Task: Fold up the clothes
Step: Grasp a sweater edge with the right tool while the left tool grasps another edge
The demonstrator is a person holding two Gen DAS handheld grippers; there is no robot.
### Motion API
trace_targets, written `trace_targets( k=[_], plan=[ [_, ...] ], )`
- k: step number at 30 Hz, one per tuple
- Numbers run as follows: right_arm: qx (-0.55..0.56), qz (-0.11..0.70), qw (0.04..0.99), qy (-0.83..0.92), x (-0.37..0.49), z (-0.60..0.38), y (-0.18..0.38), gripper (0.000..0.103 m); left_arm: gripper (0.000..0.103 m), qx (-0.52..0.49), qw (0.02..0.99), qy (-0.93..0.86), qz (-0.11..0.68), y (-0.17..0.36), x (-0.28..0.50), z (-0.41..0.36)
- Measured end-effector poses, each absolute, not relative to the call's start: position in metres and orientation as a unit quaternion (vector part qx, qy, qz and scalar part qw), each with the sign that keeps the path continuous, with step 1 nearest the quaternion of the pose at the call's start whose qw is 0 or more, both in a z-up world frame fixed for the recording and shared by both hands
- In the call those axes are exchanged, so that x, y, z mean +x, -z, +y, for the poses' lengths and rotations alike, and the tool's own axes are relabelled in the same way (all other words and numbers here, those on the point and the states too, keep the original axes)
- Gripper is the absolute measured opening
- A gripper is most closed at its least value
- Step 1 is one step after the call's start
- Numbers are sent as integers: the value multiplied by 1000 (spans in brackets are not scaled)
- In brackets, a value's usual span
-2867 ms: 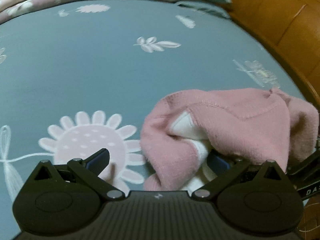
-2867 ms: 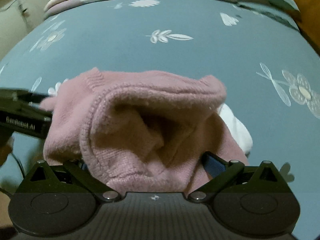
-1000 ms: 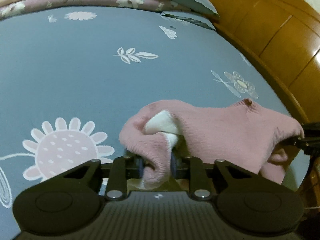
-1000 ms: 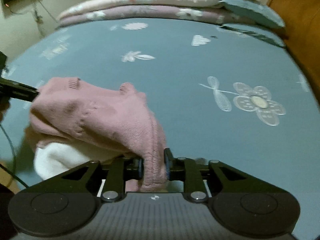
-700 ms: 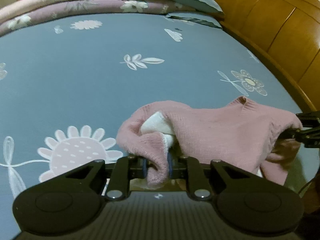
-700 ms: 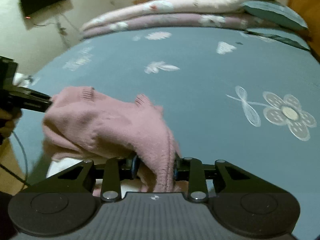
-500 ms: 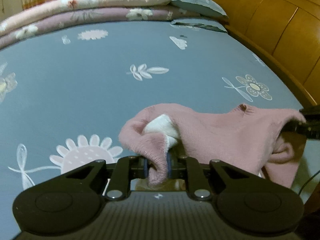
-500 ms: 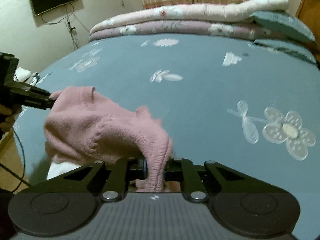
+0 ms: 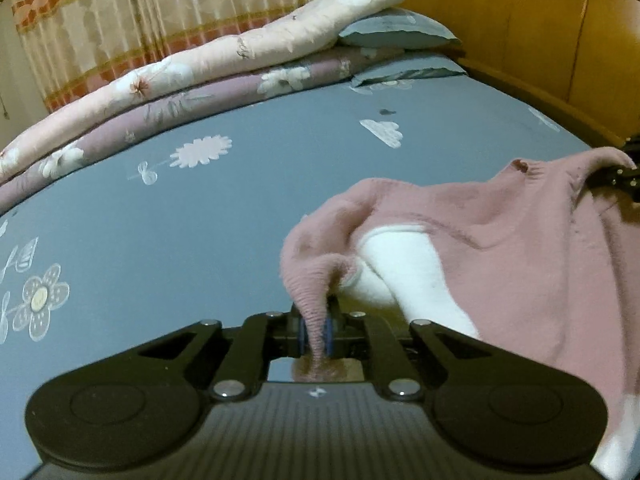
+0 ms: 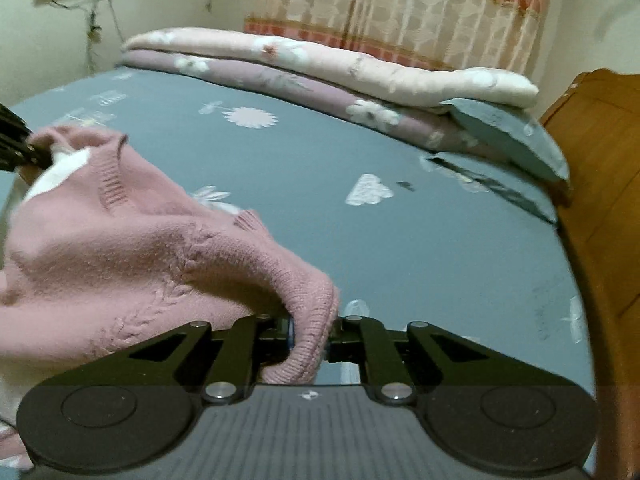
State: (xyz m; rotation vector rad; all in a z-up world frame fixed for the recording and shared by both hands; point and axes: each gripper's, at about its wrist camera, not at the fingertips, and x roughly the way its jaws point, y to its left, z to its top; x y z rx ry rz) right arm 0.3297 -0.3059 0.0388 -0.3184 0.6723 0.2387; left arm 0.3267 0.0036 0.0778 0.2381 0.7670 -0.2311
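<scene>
A big bed (image 9: 200,220) fills both views, and its blue-grey sheet with white flowers gives a wide, flat place to lay clothes out. At the far side, folded quilts (image 10: 320,64) are stacked along the edge by the curtain (image 9: 120,12), so they are out of the way. A wooden headboard (image 9: 520,20) runs along the right side.

The pink knitted sweater (image 9: 500,240) is the thing to fold. It hangs in the air above the near part of the bed, stretched between the two grippers. A white part (image 9: 404,264) shows inside it on the left side; I cannot tell if it is a lining or another piece of cloth. The sweater still sags and bunches in the middle, so it is not flat and not folded.

The left gripper (image 9: 316,336) is squeezed tight on one ribbed edge of the sweater. The right gripper (image 10: 310,340) is squeezed tight on another thick edge. Each one holds a different end, most likely so the sweater can be pulled wide and hang straight.

I think holding it up like this lets the wrinkles drop out. It fits spreading the sweater before laying it down. It could also fit lifting it to move it somewhere else on the bed.
</scene>
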Motion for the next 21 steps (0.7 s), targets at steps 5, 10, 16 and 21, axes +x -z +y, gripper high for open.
trace_targets(
  k=[5, 10, 16, 21],
  plan=[
    [-176, 335, 923, -67, 369, -310, -35, 14, 7, 137, 911, 92, 378, -67, 365, -1],
    [-187, 351, 917, -21, 411, -312, -20, 14, 7, 127, 910, 68, 390, -51, 398, -3],
    [-182, 376, 909, 8, 447, -308, 3, 14, 7, 132, 908, 47, 396, -34, 427, -12],
    [-171, 400, 900, 8, 454, -307, 21, 22, 15, 130, 891, 48, 433, -13, 447, -20]
  ],
)
